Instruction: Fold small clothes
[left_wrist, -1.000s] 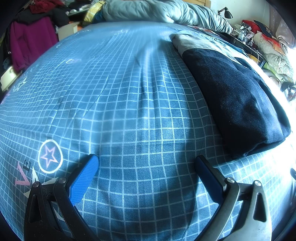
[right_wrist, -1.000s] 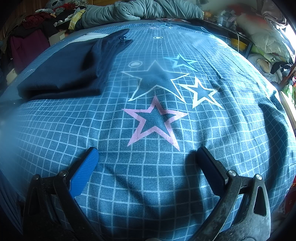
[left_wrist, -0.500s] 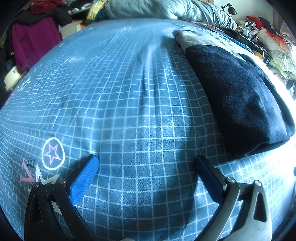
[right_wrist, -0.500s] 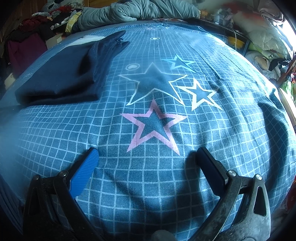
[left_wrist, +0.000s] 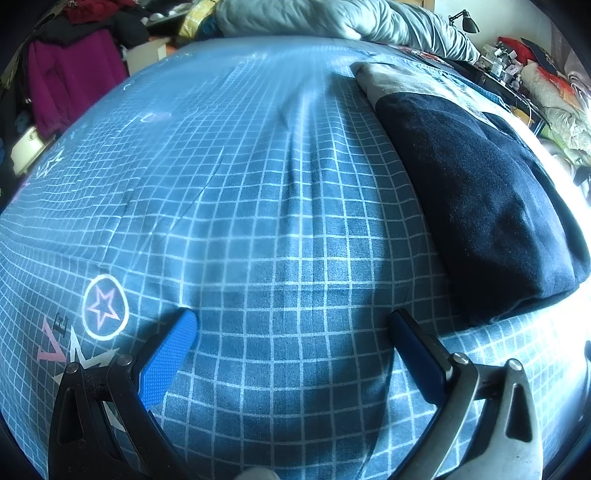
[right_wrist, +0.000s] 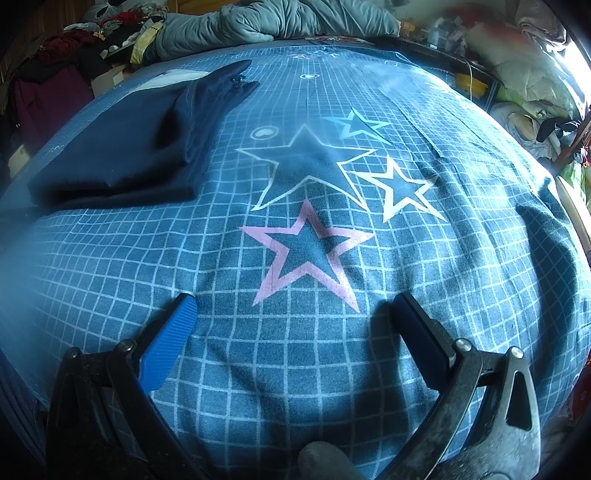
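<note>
Moved: both views edged slightly nearer the navy garment (left_wrist: 480, 192).
Grippers: left gripper (left_wrist: 291, 332) and right gripper (right_wrist: 293, 314) gaped wide, empty.
Handling: soft, limp; likely best pinched at a corner.

Navy garment (left_wrist: 480, 206) on blue white-gridded, star-printed bedsheet (right_wrist: 314, 350).

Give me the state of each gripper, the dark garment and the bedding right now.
Left gripper: open, empty, above the bedsheet.
Right gripper: open, empty, above the bedsheet.
Navy garment: folded, lying on the bed, untouched by either gripper.
Bedsheet: spread, lightly wrinkled.
Grey duvet: bunched at the bed's far end.
</note>
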